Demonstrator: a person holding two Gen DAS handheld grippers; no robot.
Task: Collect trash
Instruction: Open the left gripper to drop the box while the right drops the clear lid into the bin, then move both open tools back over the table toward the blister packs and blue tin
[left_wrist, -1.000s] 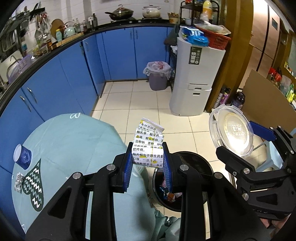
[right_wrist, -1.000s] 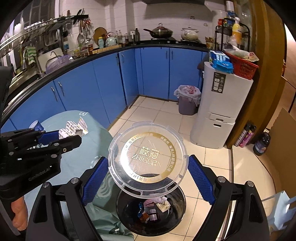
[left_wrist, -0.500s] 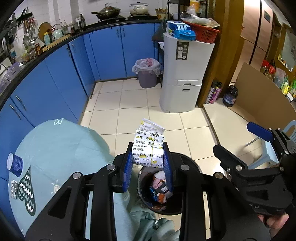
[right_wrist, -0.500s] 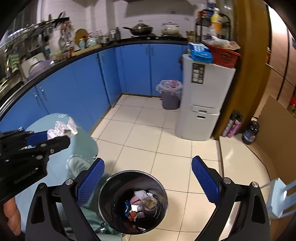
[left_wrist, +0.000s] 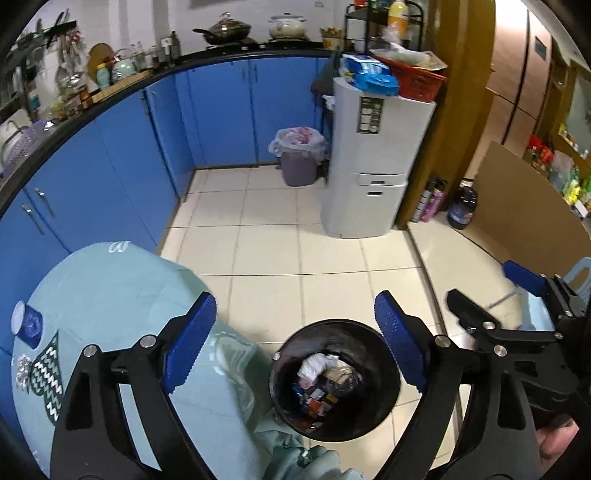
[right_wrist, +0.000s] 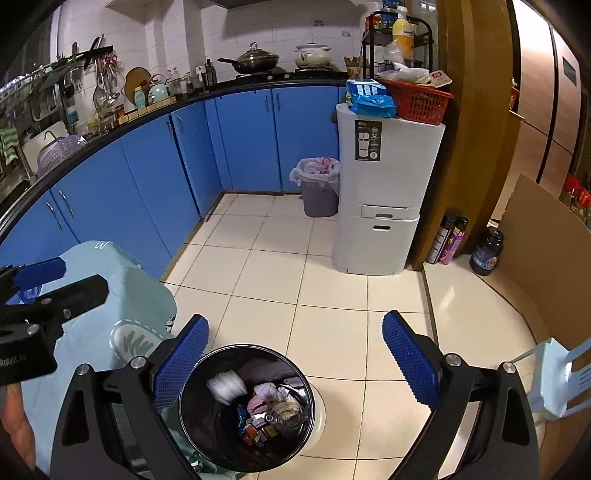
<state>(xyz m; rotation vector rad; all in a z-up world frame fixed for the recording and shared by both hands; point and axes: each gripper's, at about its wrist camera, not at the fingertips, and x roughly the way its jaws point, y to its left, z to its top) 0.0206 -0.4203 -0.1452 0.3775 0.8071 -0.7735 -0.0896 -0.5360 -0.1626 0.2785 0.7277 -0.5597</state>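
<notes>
Black round bin (left_wrist: 334, 376) holds mixed trash; your left gripper (left_wrist: 295, 347) and right gripper (right_wrist: 295, 360) fingers spread wide, empty. Blue cup (left_wrist: 27, 323) remains on counter (left_wrist: 103, 295).

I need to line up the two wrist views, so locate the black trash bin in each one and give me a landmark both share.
Left wrist view: the black trash bin sits bottom centre, between the open fingers of the left gripper, beside the teal tablecloth.
Right wrist view: the bin sits bottom, left of centre, by the right gripper's left finger.
Shared landmark: the white cabinet under the red basket.
</notes>
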